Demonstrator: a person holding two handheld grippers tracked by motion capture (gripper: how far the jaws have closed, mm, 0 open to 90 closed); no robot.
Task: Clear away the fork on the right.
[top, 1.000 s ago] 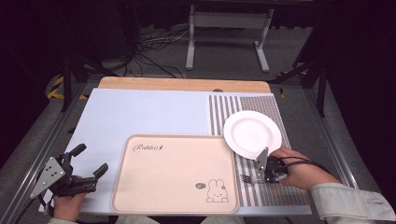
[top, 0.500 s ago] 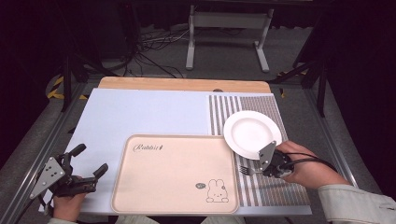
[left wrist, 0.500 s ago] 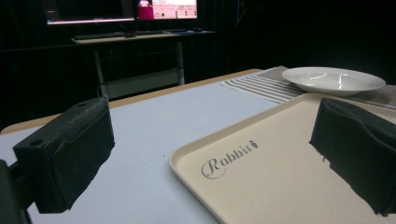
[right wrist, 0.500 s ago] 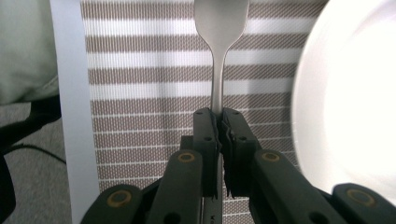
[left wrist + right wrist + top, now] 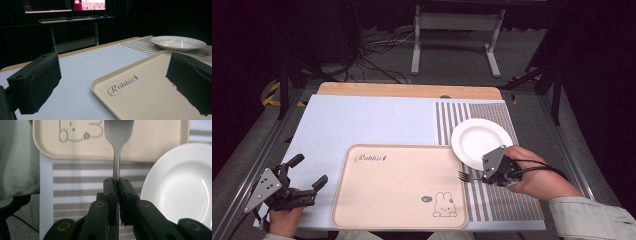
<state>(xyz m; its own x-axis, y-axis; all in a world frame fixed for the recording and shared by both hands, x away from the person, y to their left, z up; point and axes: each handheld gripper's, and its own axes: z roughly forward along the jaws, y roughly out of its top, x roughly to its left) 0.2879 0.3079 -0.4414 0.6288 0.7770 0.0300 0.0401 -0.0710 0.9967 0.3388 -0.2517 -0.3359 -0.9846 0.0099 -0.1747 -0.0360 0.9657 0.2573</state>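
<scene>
The slim silver metal fork [image 5: 117, 150] is clamped by its handle in the right gripper [image 5: 117, 181], above the striped placemat [image 5: 492, 200] near the desk's right edge, beside the round white plate [image 5: 481, 140]. It should be kept level while carried (tines point toward the beige rabbit tray [image 5: 397, 185]). The left gripper [image 5: 307, 172] is held open, empty, at the near left corner.
</scene>
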